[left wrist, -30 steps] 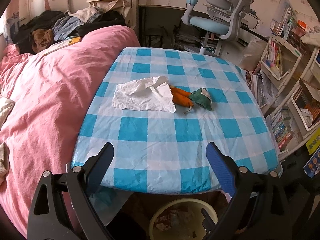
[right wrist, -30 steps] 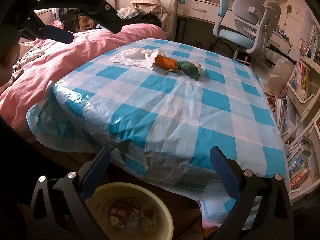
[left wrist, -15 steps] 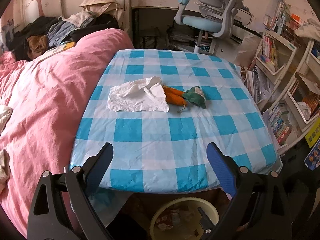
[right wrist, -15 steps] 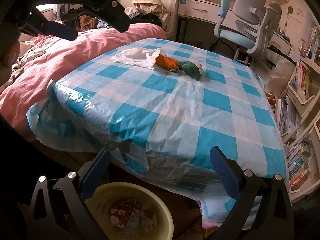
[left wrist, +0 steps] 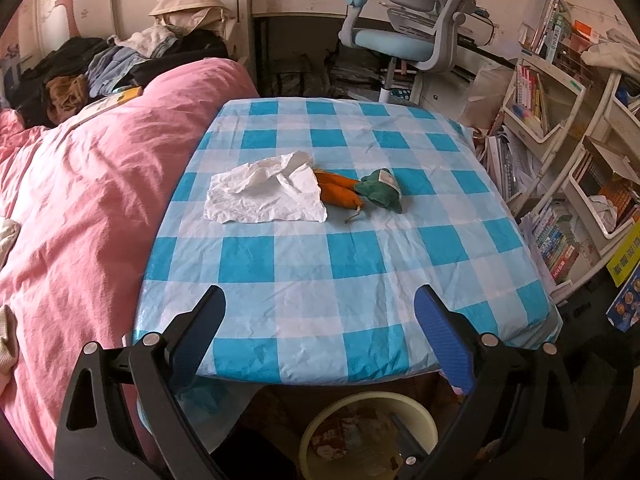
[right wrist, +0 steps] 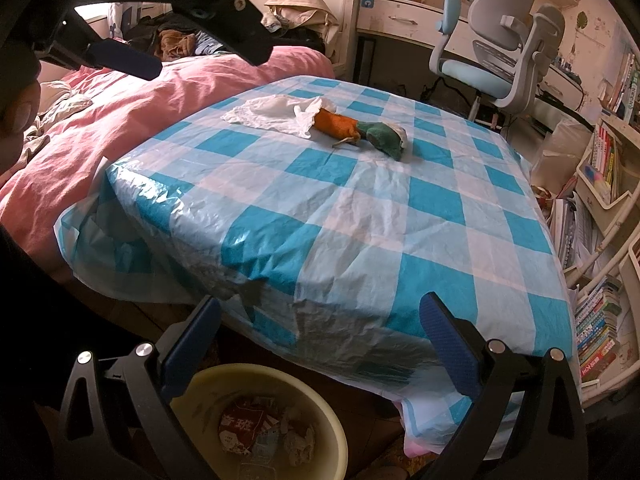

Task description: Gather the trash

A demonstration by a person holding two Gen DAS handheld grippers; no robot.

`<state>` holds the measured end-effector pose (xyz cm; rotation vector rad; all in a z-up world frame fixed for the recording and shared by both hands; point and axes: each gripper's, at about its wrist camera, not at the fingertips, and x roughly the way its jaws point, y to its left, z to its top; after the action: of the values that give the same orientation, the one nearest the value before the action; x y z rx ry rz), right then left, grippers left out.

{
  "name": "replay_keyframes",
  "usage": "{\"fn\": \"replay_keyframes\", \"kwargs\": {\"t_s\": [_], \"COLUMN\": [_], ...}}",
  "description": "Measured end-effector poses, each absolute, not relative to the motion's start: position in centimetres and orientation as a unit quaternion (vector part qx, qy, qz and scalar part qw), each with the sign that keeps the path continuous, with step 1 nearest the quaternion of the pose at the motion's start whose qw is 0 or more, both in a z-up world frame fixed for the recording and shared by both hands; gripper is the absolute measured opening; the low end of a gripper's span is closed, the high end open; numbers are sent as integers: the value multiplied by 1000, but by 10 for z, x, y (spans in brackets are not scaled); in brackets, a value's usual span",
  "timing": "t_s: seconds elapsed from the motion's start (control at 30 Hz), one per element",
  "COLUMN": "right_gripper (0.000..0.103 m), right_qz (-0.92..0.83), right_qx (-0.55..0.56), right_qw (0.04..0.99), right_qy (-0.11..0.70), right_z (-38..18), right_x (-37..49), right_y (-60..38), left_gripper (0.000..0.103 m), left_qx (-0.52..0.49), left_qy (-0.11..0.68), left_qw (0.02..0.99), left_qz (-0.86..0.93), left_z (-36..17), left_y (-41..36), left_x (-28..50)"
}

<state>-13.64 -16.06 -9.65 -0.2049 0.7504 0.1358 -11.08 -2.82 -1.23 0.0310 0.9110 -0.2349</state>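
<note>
A crumpled white tissue (left wrist: pixel 264 196) lies on the blue checked tablecloth (left wrist: pixel 340 260), with an orange carrot-like piece (left wrist: pixel 338 191) and a green scrap (left wrist: pixel 380 192) to its right. They also show in the right wrist view: tissue (right wrist: pixel 276 114), orange piece (right wrist: pixel 336 124), green scrap (right wrist: pixel 386 140). A yellow bin (right wrist: pixel 320 408) holding wrappers stands on the floor below the table's near edge. My left gripper (left wrist: pixel 320 320) is open and empty above the near table edge. My right gripper (right wrist: pixel 320 324) is open and empty, low, over the bin.
A pink quilt covers the bed (left wrist: pixel 80 200) at the left, touching the table. A blue-grey desk chair (left wrist: pixel 412 36) stands beyond the table. Bookshelves (left wrist: pixel 560 160) crowd the right side. The left gripper's body (right wrist: pixel 160 20) fills the top left of the right wrist view.
The left gripper has drawn back and risen slightly, so the table looks smaller. The right gripper has barely moved. The trash on the table has not moved.
</note>
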Motion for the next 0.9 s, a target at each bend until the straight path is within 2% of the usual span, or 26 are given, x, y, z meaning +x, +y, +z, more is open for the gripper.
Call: {"fn": "replay_keyframes", "kwargs": {"t_s": [0.9], "right_gripper": [95], "right_qz": [68], "right_qx": [-101], "right_qw": [922], "right_qy": [368], "right_z": [-98], "right_x": [-136], "right_y": [-158], "left_gripper": [92], "left_qx": [-39], "left_qy": [422], "left_qw": [904], "left_qz": [-52], "left_z": [-5], "left_y": [3], "left_x": [-103]}}
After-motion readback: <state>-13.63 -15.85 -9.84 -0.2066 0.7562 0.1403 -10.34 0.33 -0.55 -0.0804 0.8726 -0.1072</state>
